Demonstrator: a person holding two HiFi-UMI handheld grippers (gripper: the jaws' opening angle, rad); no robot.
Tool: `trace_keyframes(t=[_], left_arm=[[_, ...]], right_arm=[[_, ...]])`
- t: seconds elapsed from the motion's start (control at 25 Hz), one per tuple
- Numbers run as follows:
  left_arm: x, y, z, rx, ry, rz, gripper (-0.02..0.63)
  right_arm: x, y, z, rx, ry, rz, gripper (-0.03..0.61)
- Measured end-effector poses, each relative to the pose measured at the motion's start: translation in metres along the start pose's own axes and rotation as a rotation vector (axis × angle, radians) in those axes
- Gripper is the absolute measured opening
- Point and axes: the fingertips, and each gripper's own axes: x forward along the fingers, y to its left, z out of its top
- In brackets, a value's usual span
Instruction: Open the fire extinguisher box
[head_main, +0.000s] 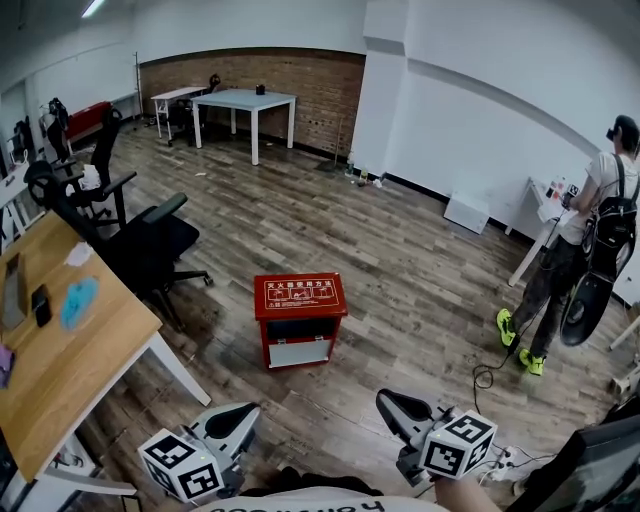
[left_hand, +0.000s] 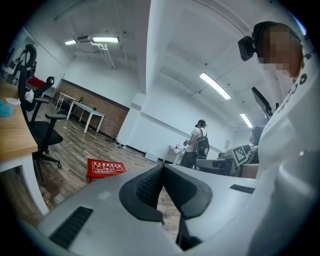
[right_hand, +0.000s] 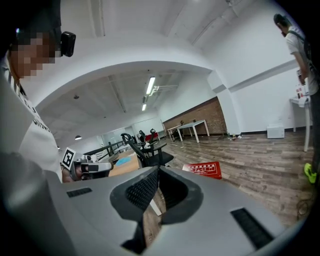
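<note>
Approach matters first: left gripper (head_main: 236, 421) and right gripper (head_main: 399, 407), both pinched together and empty, hang well short of the red fire extinguisher box (head_main: 298, 340) on the wooden floor (head_main: 410, 265), so part one before reaching its lid (head_main: 300, 294).

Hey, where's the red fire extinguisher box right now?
In the head view the box stands on the floor near the middle, right of the black chair and ahead of the left tongs and right tongs.
</note>
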Motion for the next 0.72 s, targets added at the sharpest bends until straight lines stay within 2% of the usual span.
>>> trace_keyframes(t=[0.24, 0.48, 0.72], left_arm=[[0.005, 0.008, 0.001, -0.001, 0.008, -0.037, 0.006], [0.017, 0.017, 0.005, -0.002, -0.007, -0.040, 0.006], [0.036, 0.026, 0.001, -0.032, -0.014, -0.004, 0.006]], right_arm=[[0.008, 0.011, -0.003, -0.130, 0.064, -0.019, 0.011], [0.024, 0.003, -0.006, -0.126, 0.101, -0.023, 0.011], [0.037, -0.021, -0.003, -0.110, 0.118, 0.008, 0.011]])
